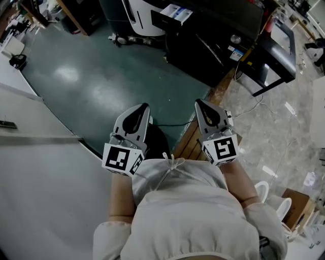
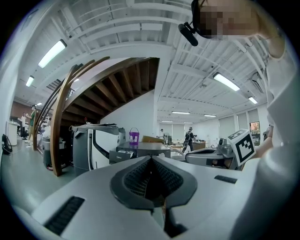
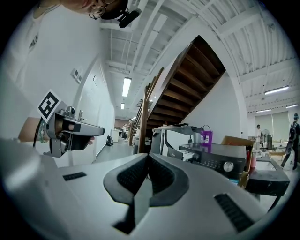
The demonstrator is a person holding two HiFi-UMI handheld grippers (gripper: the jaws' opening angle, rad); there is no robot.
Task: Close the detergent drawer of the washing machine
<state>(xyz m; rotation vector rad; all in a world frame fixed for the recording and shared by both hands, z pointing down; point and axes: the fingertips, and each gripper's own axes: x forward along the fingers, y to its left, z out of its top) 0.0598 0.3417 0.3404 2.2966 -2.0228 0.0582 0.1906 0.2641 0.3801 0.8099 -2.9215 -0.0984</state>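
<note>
Head view, partner: both claws sit down at the person's waist, well apart from the washing machine [image 1: 218, 48] across the green floor [image 1: 91, 76]. Its detergent drawer [image 1: 175, 13] juts out open at the machine's top corner.

Agreed, so I'd call this the very start, with the approach not yet made. Left claw [image 2: 151, 159] has its jaws pressed together with nothing between them, and the right claw [image 3: 147, 156] matches it, closed and empty.

What does the next move ask for?

A walk over, I reckon, then one closed claw set square against the drawer front and a straight push in.

Anything we can't read?

Plenty. The drawer is small and far in every view, so its handle and how far it's pulled out are unclear. The person's torso blocks the lower head view.
</note>
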